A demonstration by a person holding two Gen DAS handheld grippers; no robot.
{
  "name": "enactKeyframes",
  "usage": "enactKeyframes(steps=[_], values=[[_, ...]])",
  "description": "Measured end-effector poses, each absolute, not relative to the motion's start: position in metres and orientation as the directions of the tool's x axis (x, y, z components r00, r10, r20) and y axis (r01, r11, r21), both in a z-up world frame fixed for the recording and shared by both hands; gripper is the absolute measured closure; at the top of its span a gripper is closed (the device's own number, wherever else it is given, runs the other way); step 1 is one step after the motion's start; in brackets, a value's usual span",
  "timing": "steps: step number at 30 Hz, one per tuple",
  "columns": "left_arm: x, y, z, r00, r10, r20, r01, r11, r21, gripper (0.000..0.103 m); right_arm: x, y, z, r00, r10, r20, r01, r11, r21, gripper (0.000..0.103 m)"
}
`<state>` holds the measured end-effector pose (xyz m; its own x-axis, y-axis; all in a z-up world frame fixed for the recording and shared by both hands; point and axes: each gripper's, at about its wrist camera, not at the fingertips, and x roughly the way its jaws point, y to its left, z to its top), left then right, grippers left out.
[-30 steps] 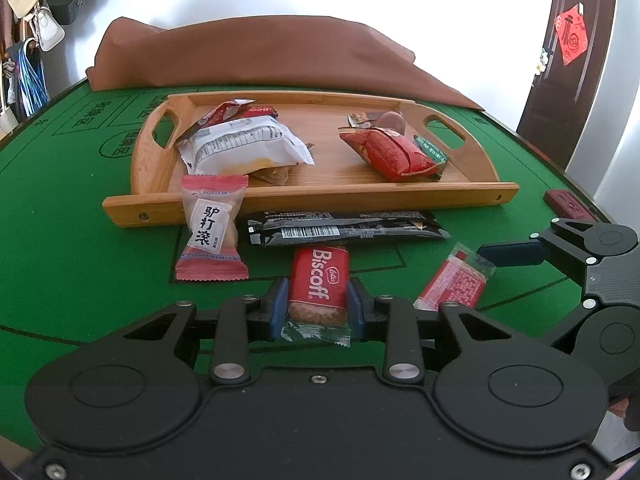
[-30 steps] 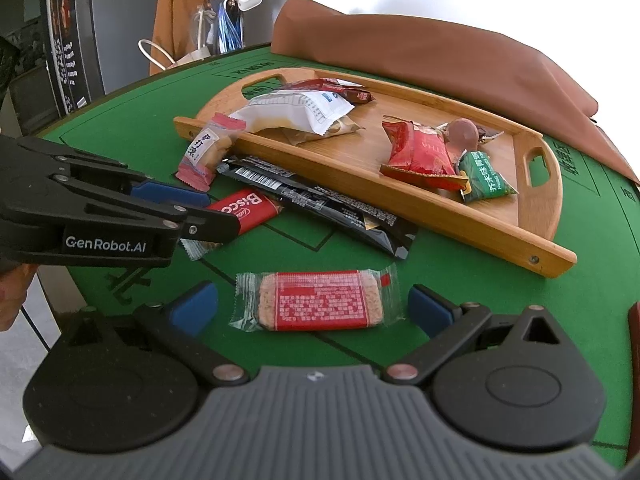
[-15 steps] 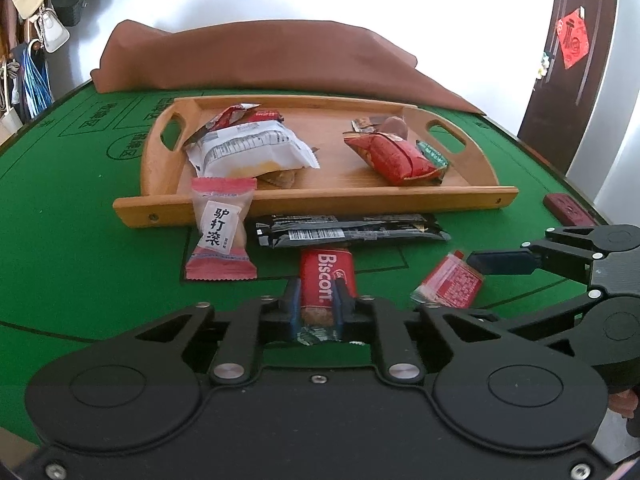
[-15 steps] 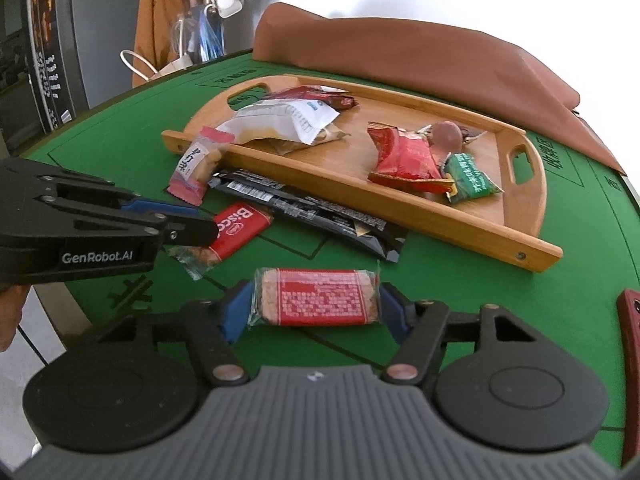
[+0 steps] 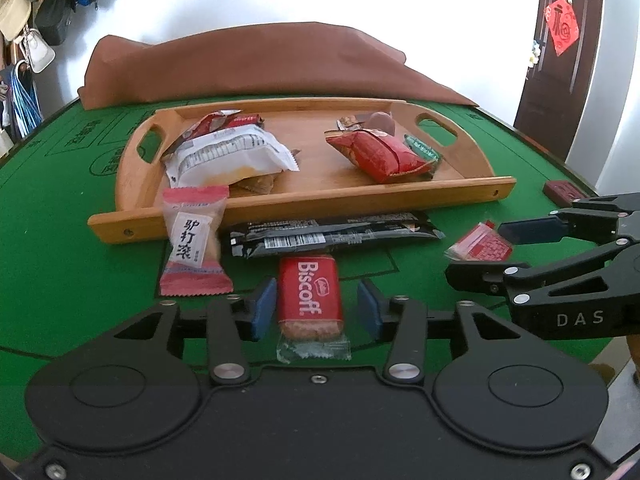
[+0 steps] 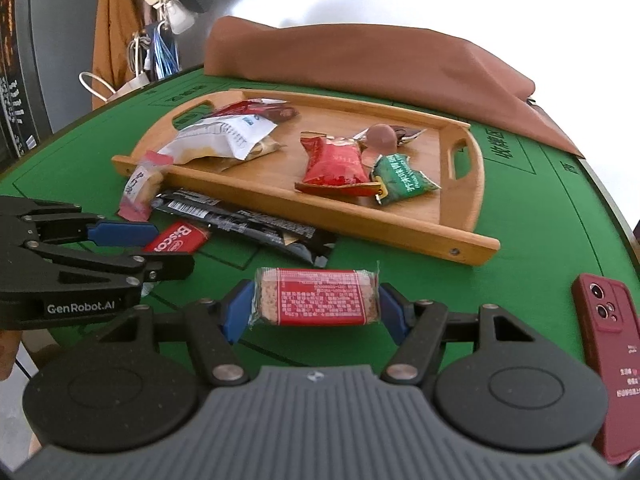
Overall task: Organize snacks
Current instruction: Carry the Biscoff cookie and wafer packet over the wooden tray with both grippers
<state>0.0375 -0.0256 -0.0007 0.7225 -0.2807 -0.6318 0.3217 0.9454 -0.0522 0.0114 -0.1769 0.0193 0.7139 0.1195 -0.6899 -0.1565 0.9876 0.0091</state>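
Note:
My left gripper point(image 5: 316, 306) is open around a red Biscoff biscuit point(image 5: 310, 294) lying on the green table; its pads stand apart from the pack. My right gripper point(image 6: 316, 310) is shut on a red cracker pack point(image 6: 316, 297) and holds it above the table; the pack also shows in the left wrist view point(image 5: 482, 244). The wooden tray point(image 5: 320, 210) behind holds a white wrapped snack point(image 5: 232, 156), a red bag point(image 5: 378, 152) and a small green packet point(image 6: 402, 178).
A pink-and-white candy pack point(image 5: 194, 240) leans on the tray's front rim. A long black bar wrapper point(image 5: 332, 234) lies before the tray. A dark red phone point(image 6: 610, 360) lies at the right. A brown cloth point(image 5: 260, 64) sits behind the tray.
My left gripper closed on the Biscoff and has now opened again, the pack still on the table. My right gripper closed on the cracker pack and lifted it.

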Motion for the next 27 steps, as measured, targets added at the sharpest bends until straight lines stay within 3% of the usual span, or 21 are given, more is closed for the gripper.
enactKeyframes(steps=[3,27], values=[[0.036,-0.030,0.000,0.744,-0.235,-0.625,0.297,0.955,-0.006,0.072,0.012,-0.177,0.019,0.715,0.120,-0.689,-0.153,0.988,0.013,0.035],[0.027,-0.011,0.050,0.806,-0.258,-0.532,0.293,0.956,-0.019,0.072,0.026,-0.174,0.043,0.766,0.146,-0.626,-0.166,0.986,0.028,0.035]])
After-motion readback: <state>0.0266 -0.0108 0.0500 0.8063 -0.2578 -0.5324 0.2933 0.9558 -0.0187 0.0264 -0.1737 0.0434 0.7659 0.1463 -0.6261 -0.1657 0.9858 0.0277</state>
